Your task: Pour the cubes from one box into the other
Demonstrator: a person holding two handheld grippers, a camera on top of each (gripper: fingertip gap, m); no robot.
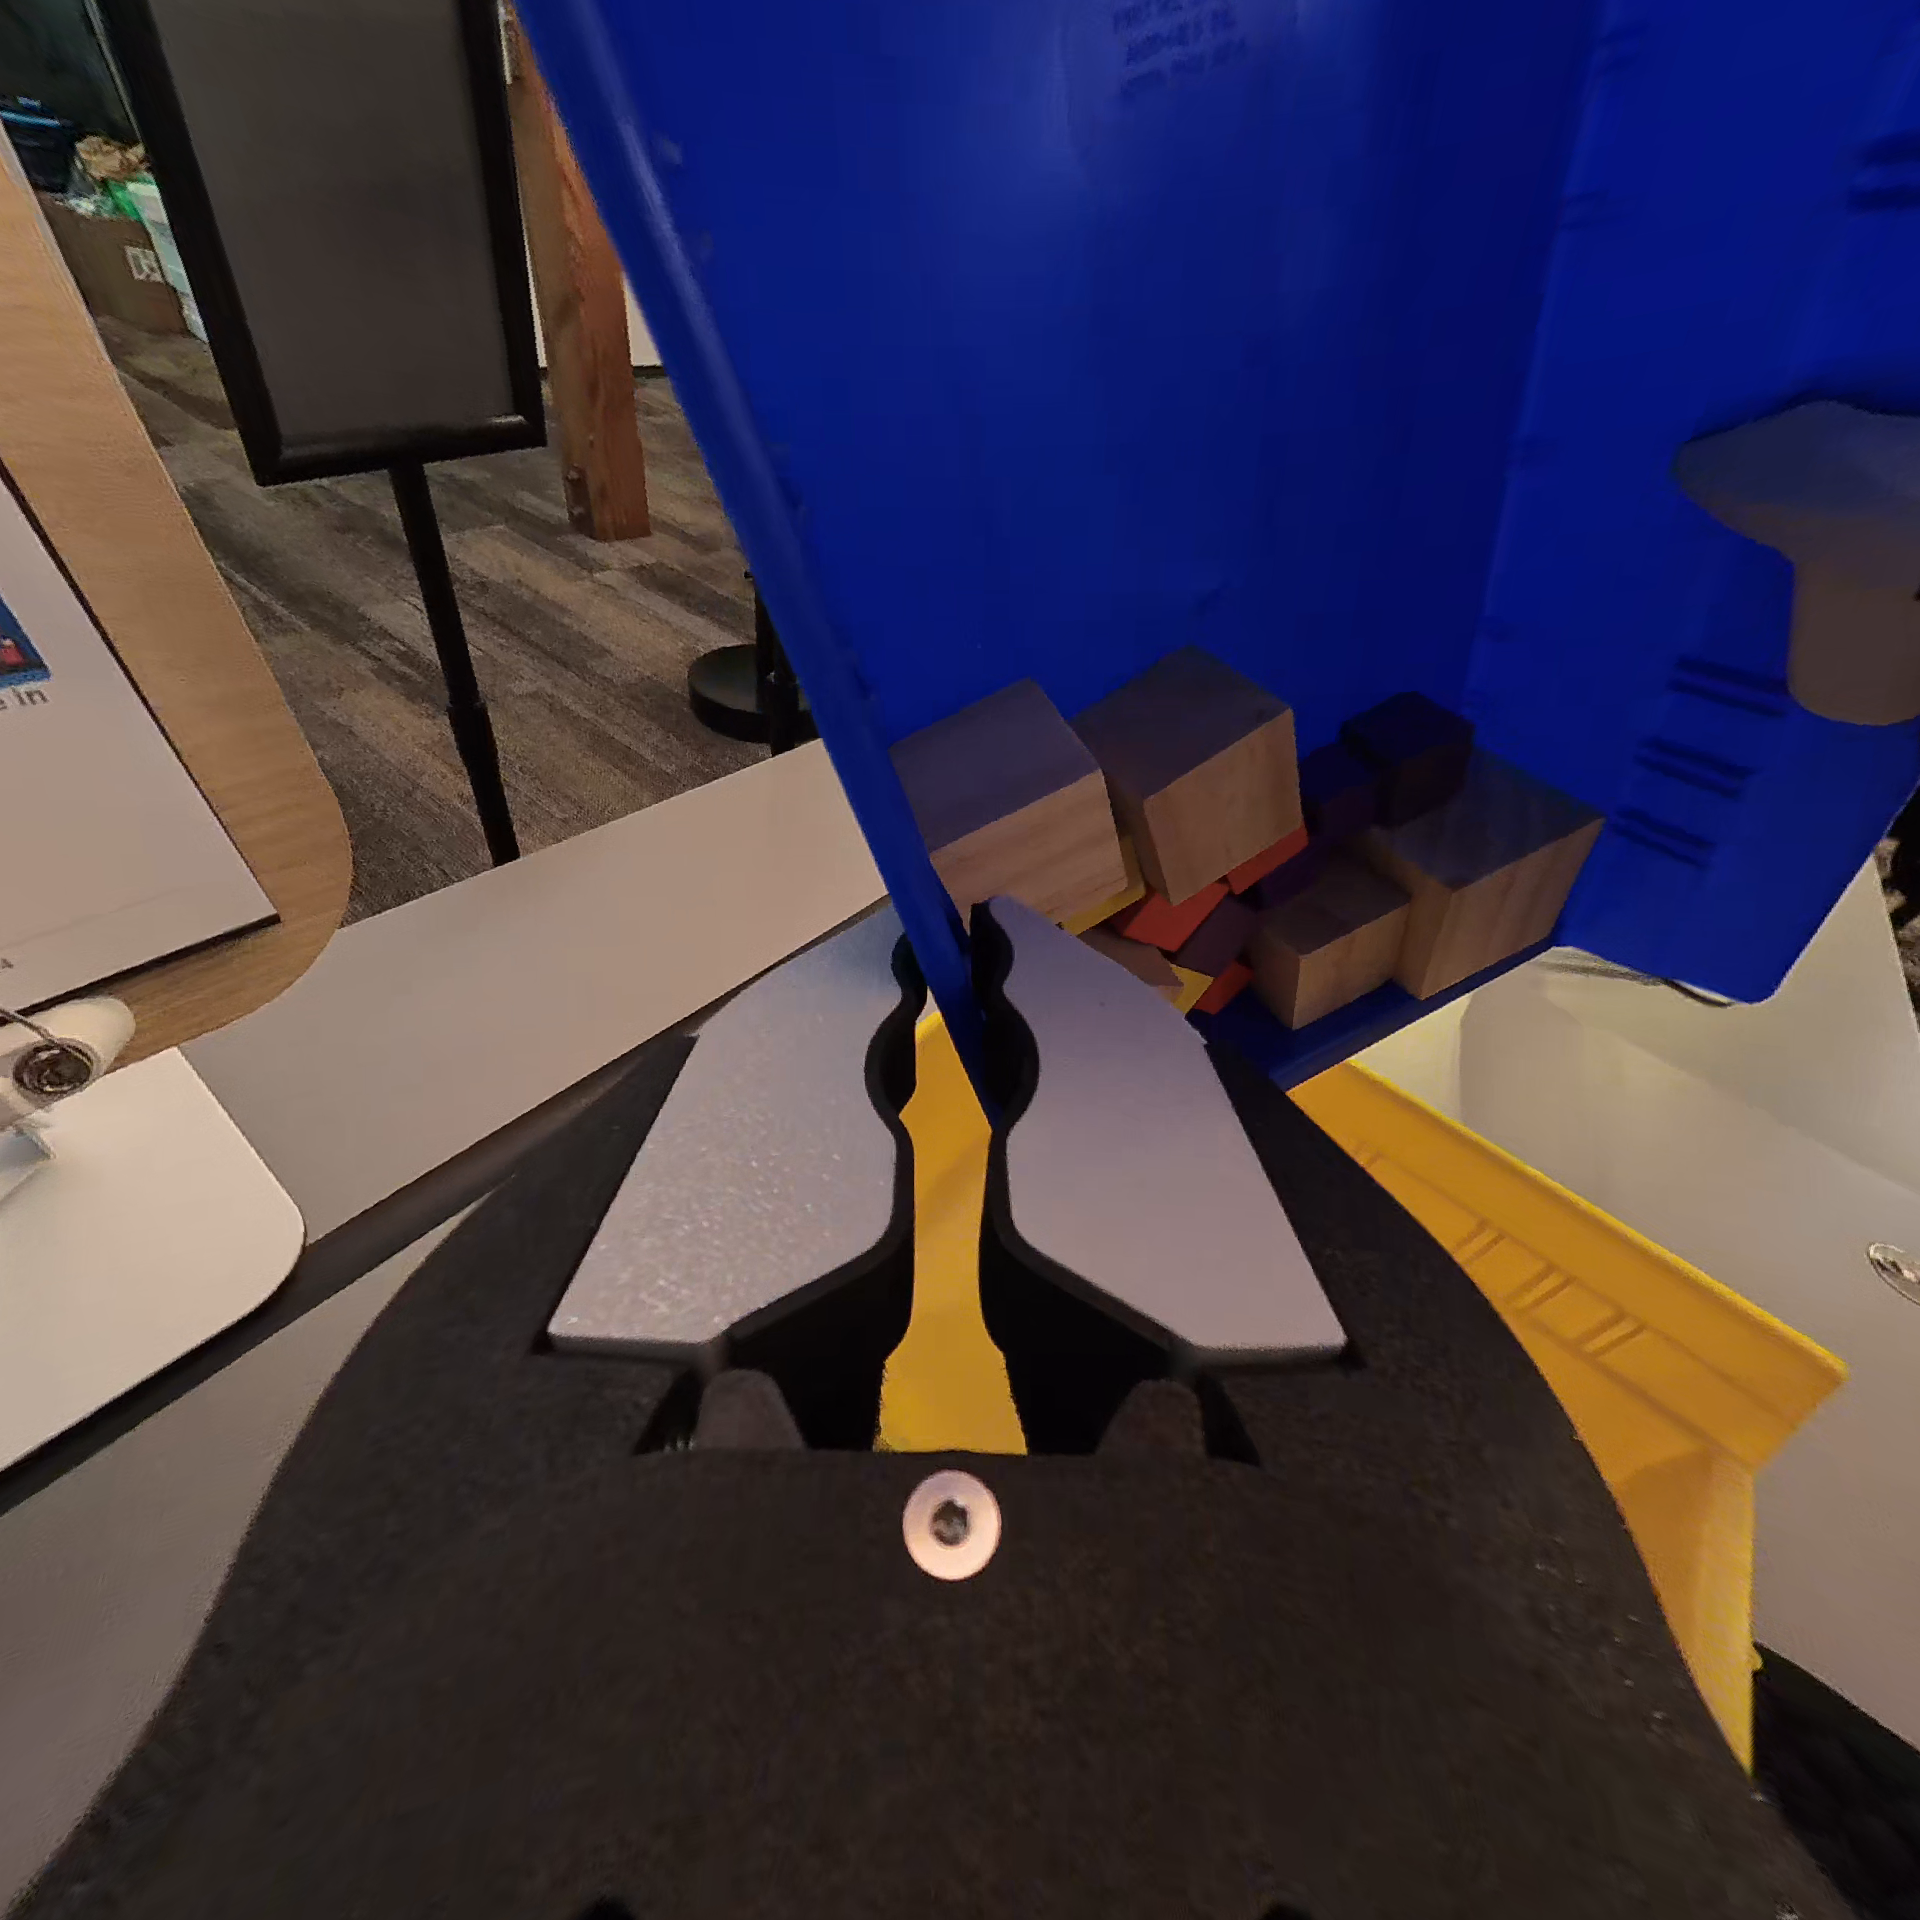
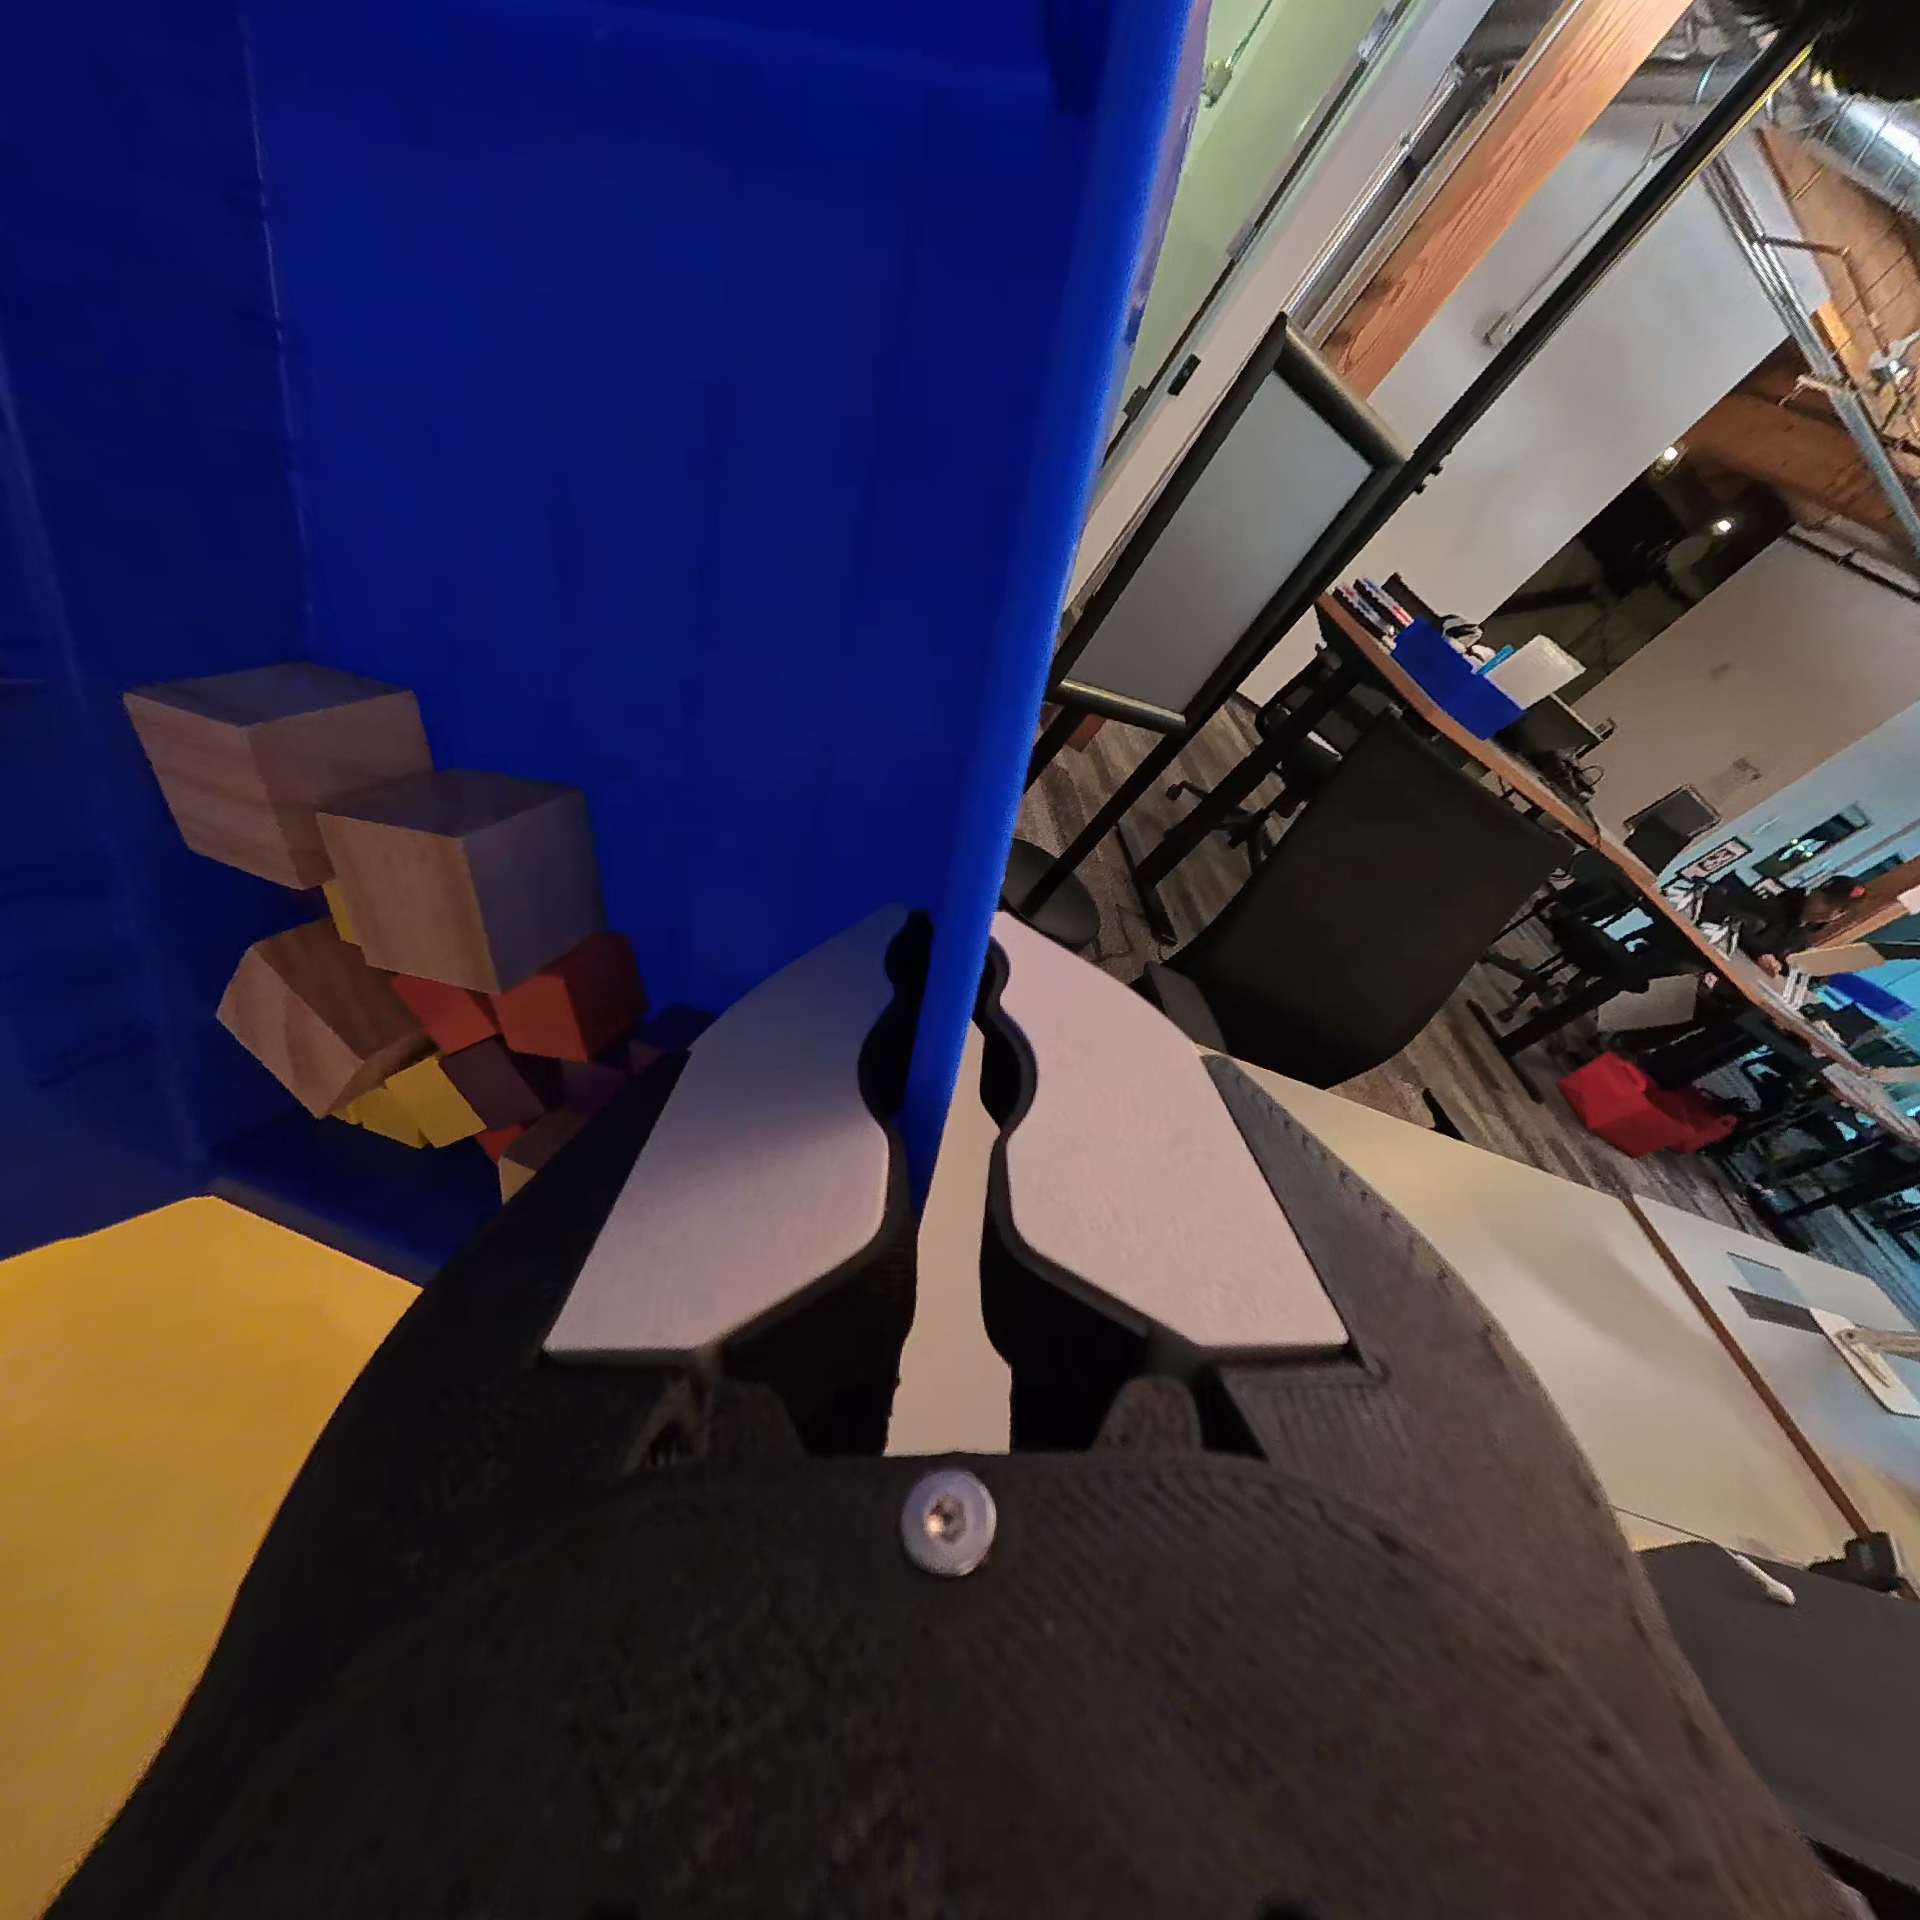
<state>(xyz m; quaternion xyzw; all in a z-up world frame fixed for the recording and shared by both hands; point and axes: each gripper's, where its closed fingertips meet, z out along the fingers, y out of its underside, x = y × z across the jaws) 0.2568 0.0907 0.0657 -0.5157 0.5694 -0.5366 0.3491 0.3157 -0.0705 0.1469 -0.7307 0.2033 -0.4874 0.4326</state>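
Observation:
A blue box (image 1: pixel 1143 416) is tipped steeply, its open side low. My left gripper (image 1: pixel 951 940) is shut on its left wall. My right gripper (image 2: pixel 951 945) is shut on its right wall, where the blue box (image 2: pixel 623 416) fills the left half of the right wrist view. Several wooden and coloured cubes (image 1: pixel 1195 831) are piled at the box's lower end; they also show in the right wrist view (image 2: pixel 416 914). A yellow box (image 1: pixel 1538 1309) lies just below the blue one, and its yellow surface (image 2: pixel 156 1455) shows at the lower left of the right wrist view.
The boxes are over a grey table (image 1: pixel 499 997). A white stand base (image 1: pixel 125 1247) sits at the left. A black-framed sign on a pole (image 1: pixel 353 229) stands on the floor beyond. Desks and chairs (image 2: pixel 1455 883) fill the room to the right.

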